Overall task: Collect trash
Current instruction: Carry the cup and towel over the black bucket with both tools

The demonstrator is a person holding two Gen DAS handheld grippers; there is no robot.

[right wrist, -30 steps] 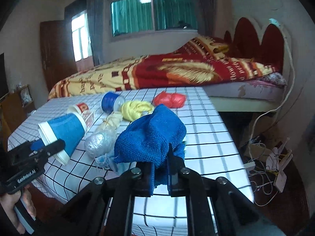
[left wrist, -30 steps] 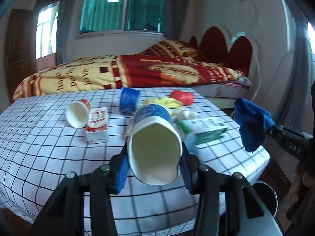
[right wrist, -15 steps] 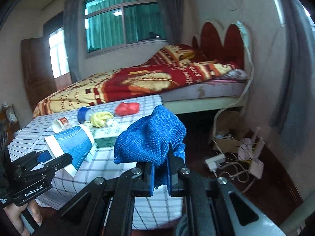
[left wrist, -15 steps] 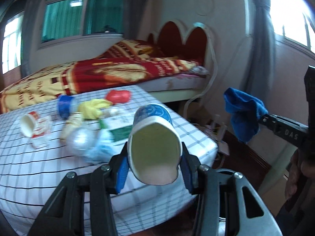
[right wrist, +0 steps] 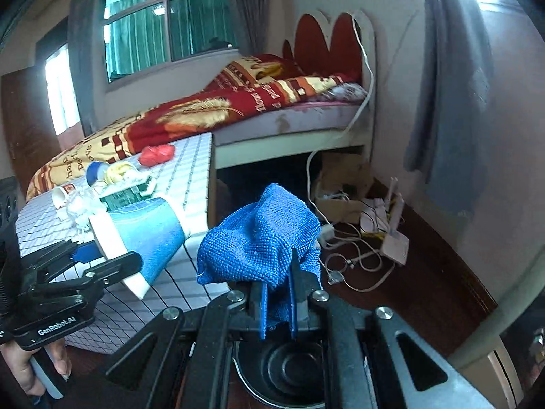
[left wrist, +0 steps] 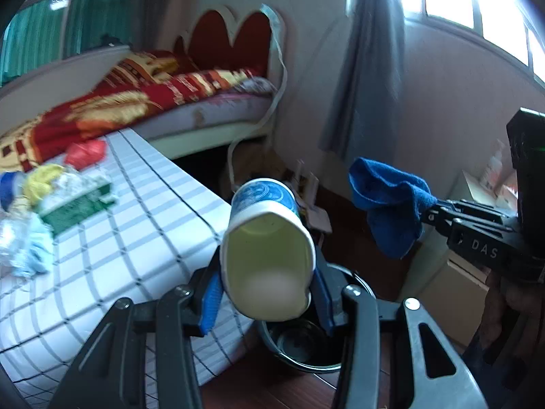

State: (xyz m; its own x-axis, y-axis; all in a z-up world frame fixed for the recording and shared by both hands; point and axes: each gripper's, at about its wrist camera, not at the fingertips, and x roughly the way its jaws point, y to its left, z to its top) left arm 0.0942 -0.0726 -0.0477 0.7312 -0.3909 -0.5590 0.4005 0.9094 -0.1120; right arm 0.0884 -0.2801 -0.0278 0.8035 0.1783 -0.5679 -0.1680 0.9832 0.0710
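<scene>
1. A round black bin [left wrist: 299,347] stands on the dark wood floor [right wrist: 425,283], just beside the corner of the table [left wrist: 136,238]. From what shows, its inside looks dark and bare.
2. The left gripper [left wrist: 267,296] squeezes a blue and white paper cup [left wrist: 269,248] between its blue pads. The cup lies on its side with its open mouth facing the camera. Nothing shows inside the cup. It hangs in the air right above the bin.
3. The right gripper [right wrist: 277,303] is clamped tight on a blue cloth [right wrist: 262,242]. The cloth bunches up above the jaws, and it is also over the bin.
4. In the left wrist view the cloth hangs to the right of the cup, apart from it.
5. A hand [right wrist: 30,368] holds the left gripper's handle at the bottom left of the right wrist view.
6. The table has a white cover with dark lines in squares. More trash lies on it: a red crumpled thing [right wrist: 156,155], a yellow lump [left wrist: 42,177], a green and white carton [left wrist: 75,204], a small white cup [right wrist: 63,196] on its side and some clear plastic [left wrist: 13,238].
7. Behind the table is a bed [right wrist: 238,102] with a red and yellow blanket and a red headboard [right wrist: 327,44].
8. White cables and a cardboard box [right wrist: 340,184] lie on the floor by the wall. Grey curtains hang by the windows.
</scene>
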